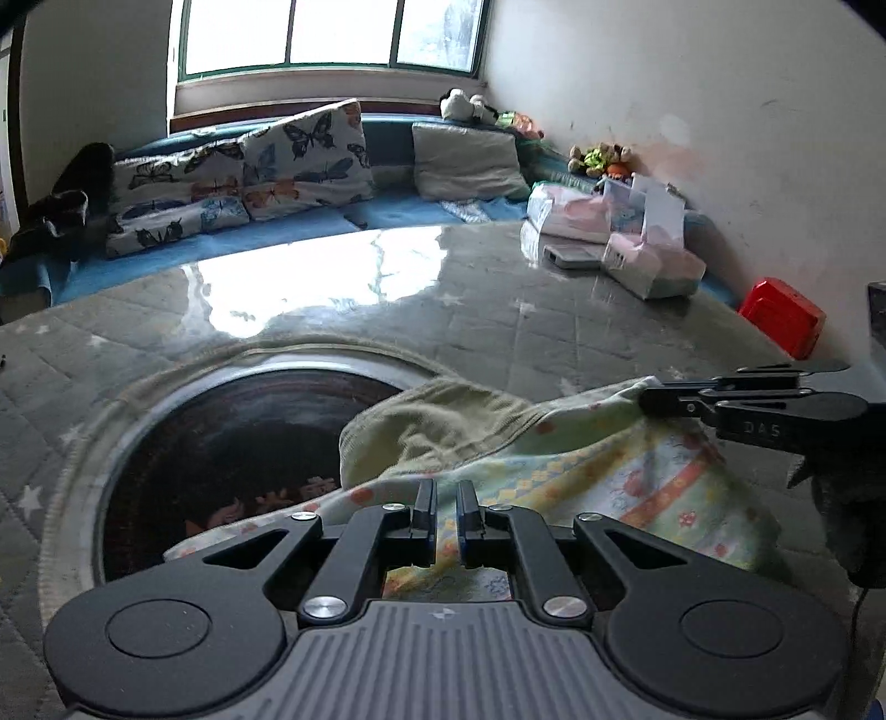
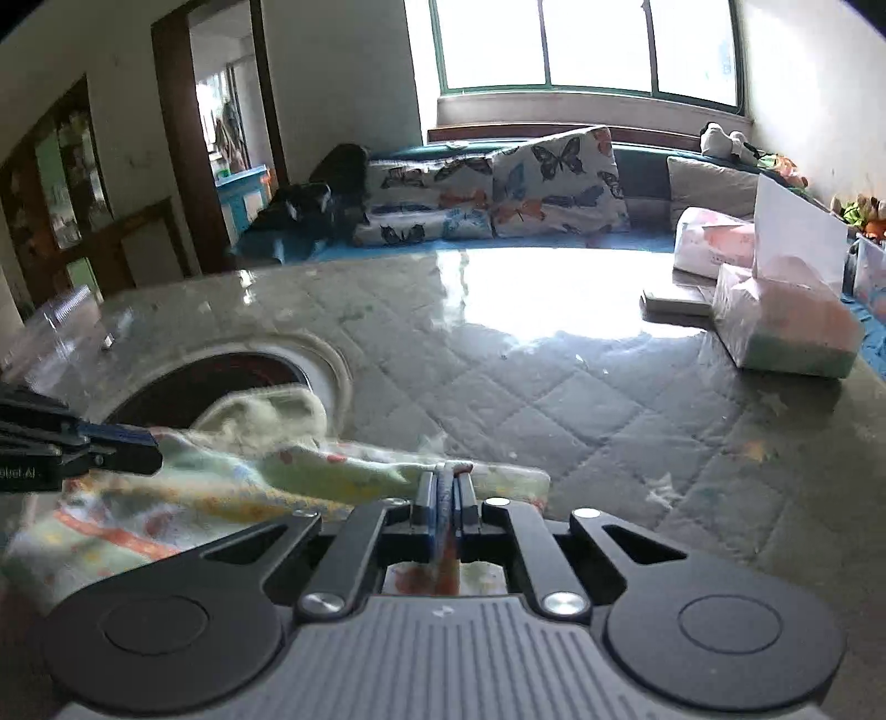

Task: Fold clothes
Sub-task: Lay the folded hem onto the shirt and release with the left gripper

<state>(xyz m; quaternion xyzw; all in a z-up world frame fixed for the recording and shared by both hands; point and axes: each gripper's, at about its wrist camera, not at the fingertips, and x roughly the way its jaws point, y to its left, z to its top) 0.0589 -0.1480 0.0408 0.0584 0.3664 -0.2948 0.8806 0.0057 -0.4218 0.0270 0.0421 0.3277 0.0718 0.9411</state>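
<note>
Cloth fills the nearest part of both views: a small patterned garment (image 1: 609, 476) with a pale green waistband lies bunched on the table (image 1: 498, 310), draped partly over a round dark inset (image 1: 232, 443) in the tabletop. The left gripper (image 1: 446, 498) has its fingers drawn nearly together with a fold of the garment pinched between them, at the edge nearest the camera. The right gripper (image 2: 446, 487) is likewise clamped on another edge of the same garment (image 2: 166, 498), a strip of fabric showing between its pads; in the left view it reaches in from the right and bites the far corner. The cloth spans loosely between the two tools. Beyond it the quilted table cover under clear plastic lies bare and glossy across the middle, leaving open room ahead. Toward the far right edge stand tissue packs (image 2: 786, 327) and a flat grey box (image 1: 573, 256), with a red container (image 1: 781, 315) just past the table's rim. Farther back, butterfly cushions (image 1: 249, 171) and soft toys (image 1: 601, 158) line a blue bench under the window (image 1: 332, 33).
</note>
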